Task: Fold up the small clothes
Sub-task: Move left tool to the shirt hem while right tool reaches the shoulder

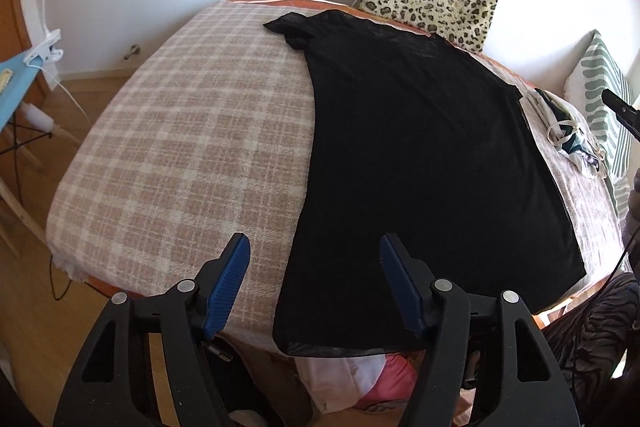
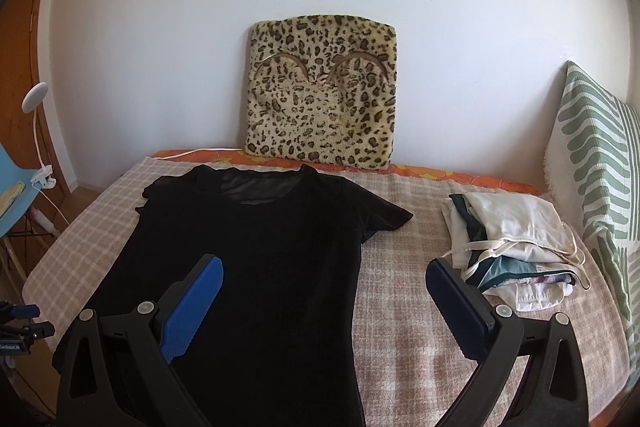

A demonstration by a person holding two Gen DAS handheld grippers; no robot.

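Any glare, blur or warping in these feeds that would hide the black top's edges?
Left wrist view: window glare whitens the right wall, fisheye bows the plaid blanket, but the black top shows a crisp outline. Right wrist view: even light, sharp; the top shows no fold detail, and corners are vignetted.

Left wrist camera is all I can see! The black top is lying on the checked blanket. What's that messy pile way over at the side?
Observer: It's a stack of folded clothes, mostly white with some teal, lying to the right of the black top.
Operator: Does the pile touch the top?
Observer: No. A strip of checked blanket shows between the top's sleeve and the stack.
Operator: Is the other gripper holding anything?
Observer: No. The right gripper has its jaws wide open above the top's right side, nothing between them.
Operator: What's behind the pile?
Observer: A white cushion with green stripes, standing upright at the bed's right edge.
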